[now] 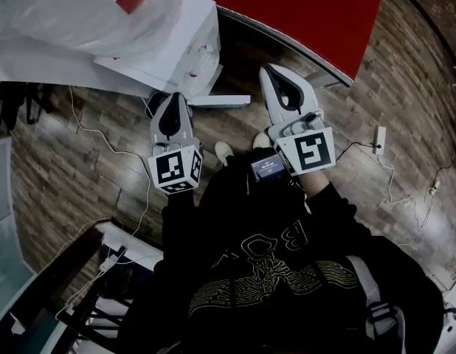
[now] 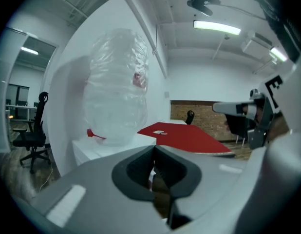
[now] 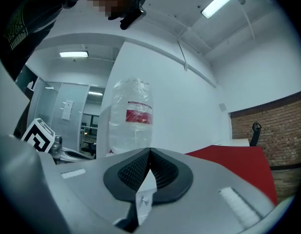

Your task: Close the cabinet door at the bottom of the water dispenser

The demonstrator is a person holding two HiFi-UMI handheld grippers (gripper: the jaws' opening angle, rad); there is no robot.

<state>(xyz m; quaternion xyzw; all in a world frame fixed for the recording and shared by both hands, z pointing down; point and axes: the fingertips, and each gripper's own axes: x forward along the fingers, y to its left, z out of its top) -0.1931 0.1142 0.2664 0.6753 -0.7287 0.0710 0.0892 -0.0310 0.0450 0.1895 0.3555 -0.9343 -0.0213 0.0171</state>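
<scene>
The white water dispenser [image 1: 176, 46] stands at the upper left of the head view, with a clear bottle [image 1: 88, 9] bearing a red label on top. At its foot a narrow white panel [image 1: 217, 101], seen edge on, sticks out to the right; it looks like the cabinet door standing ajar. My left gripper [image 1: 174, 99] is shut and empty, its tip just left of that panel and above it. My right gripper [image 1: 271, 71] is shut and empty too, to the right of the panel. The bottle [image 2: 119, 96] fills the left gripper view beyond the jaws [image 2: 154, 147], and shows as bottle [image 3: 133, 116] beyond the right gripper [image 3: 150, 150].
A red table [image 1: 302, 13] borders the dispenser on the right. The floor is wood planks, with a white cable [image 1: 102, 142] and a power strip [image 1: 380, 137] on it. A black frame [image 1: 73, 279] stands at the lower left. The person's shoe [image 1: 223, 152] is between the grippers.
</scene>
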